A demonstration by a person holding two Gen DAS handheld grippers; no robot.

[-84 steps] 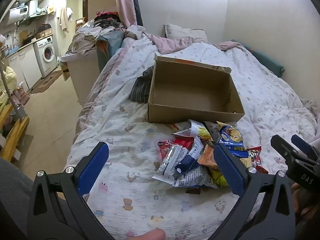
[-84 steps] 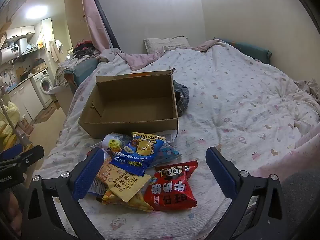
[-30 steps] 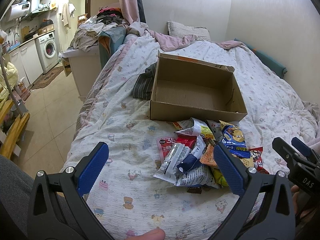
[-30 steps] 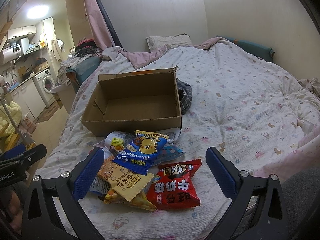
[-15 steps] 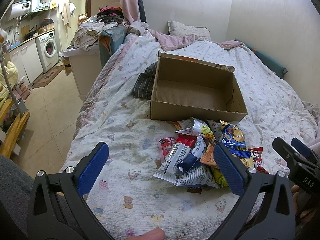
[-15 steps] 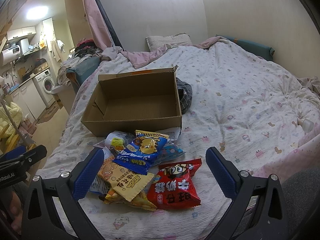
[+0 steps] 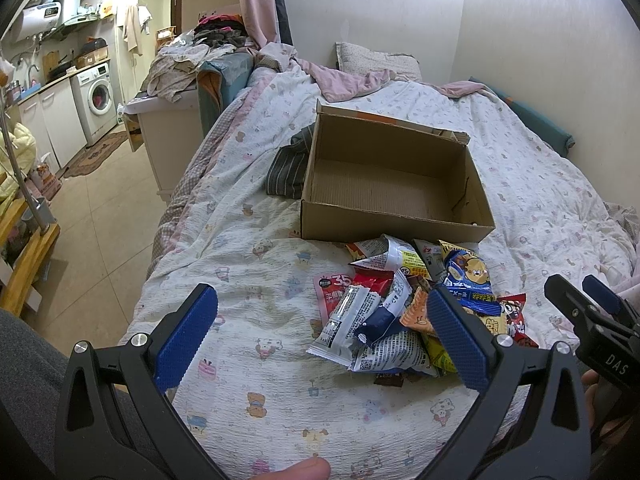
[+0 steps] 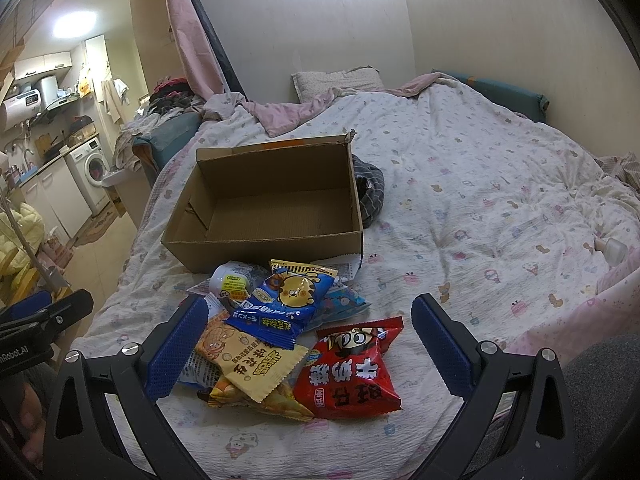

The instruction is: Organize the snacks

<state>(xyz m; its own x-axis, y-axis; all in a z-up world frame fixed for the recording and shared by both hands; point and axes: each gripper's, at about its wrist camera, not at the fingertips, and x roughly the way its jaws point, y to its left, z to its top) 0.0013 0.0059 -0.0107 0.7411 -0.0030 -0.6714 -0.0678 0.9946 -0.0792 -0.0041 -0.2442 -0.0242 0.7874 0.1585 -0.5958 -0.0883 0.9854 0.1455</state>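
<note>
A heap of snack packets (image 7: 400,316) lies on the bed just in front of an empty open cardboard box (image 7: 390,182). In the right wrist view the heap shows a red packet (image 8: 352,372), a blue packet with a yellow cartoon face (image 8: 280,306) and a beige packet (image 8: 248,360), with the box (image 8: 268,208) behind them. My left gripper (image 7: 320,338) hovers open above the bed, left of the heap. My right gripper (image 8: 308,346) is open above the near side of the heap, holding nothing. Each gripper shows at the edge of the other's view.
A dark striped cloth (image 7: 290,164) lies against the box's far side. The patterned quilt (image 8: 500,208) spreads wide to the right. The bed edge drops to a tiled floor (image 7: 96,232) on the left, with a washing machine (image 7: 98,100) and cabinets beyond. A wall bounds the bed at the back.
Both views have crept slightly forward toward the box and heap. The snacks and box have not moved, and both grippers stay open.
</note>
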